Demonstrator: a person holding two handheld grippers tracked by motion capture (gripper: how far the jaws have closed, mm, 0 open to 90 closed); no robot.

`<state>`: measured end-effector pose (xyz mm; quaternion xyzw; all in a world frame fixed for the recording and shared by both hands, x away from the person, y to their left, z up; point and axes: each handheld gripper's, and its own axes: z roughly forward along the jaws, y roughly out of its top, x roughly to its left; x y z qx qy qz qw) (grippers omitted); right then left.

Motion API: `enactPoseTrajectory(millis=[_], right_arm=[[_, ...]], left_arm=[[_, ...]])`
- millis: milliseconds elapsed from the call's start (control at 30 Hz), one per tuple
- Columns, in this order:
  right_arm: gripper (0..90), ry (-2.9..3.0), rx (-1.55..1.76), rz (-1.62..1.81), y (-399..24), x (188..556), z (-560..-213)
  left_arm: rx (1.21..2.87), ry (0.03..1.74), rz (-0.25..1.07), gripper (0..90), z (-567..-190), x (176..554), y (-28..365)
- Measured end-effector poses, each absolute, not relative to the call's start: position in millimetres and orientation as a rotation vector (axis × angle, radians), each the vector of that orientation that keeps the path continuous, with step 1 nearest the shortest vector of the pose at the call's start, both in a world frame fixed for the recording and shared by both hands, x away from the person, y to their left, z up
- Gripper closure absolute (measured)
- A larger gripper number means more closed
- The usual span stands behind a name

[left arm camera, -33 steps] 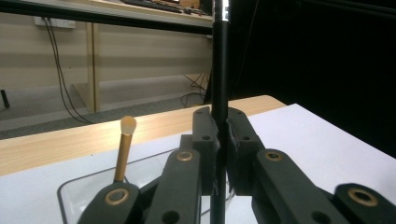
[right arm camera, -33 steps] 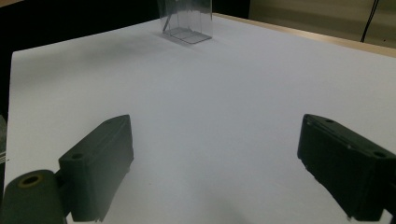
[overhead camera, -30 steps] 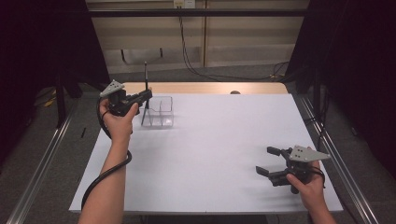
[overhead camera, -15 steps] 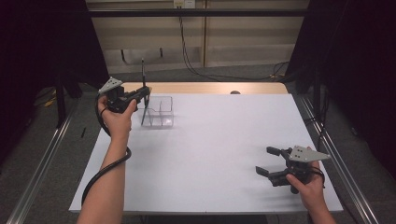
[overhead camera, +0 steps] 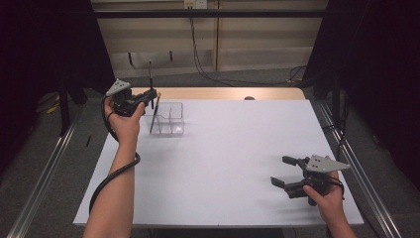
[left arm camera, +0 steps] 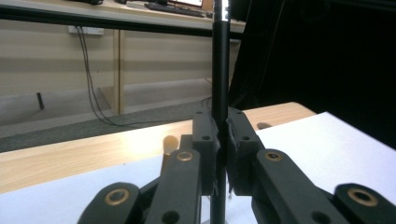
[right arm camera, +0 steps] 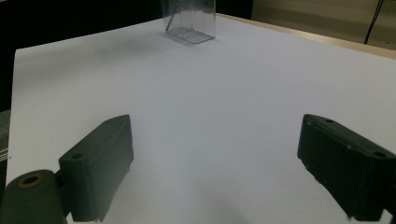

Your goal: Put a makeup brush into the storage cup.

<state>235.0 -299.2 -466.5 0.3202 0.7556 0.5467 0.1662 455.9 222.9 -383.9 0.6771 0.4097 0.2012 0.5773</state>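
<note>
White tabletop (overhead camera: 223, 163), wood strip at its far edge, beige wall panels and dangling cables behind.

Item 1: clear plastic organizer (overhead camera: 168, 119), compartmented, far left of the table, just below and beside the left fingertips.

Item 2: left gripper (overhead camera: 148, 95), raised over the organizer; jaws clamped tight on a thin black pen (left arm camera: 220, 70). The pen passes upright between the fingers (left arm camera: 205, 140), its long upper part rising above them, its lower end hanging under them toward the organizer; whether it touches the organizer cannot be told.

Item 3: right gripper (overhead camera: 285, 171), resting low at the near right, jaws spread wide, nothing between them, well apart from pen and organizer.

Risk, as judged: the grip is narrow and low on the shaft; a tilt of the hand could swing the pen's tip against a divider wall, tipping the light organizer or missing the compartment.
</note>
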Motion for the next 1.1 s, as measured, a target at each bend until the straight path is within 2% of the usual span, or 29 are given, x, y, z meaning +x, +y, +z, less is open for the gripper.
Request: enactPoseTrajectory(millis=[1100], right_arm=[[10.3, 2.141, 0.906, 1.569, -301, 236, -466]], left_arm=[[1.605, 1.009, 0.498, 83.8, -404, 469, 221]])
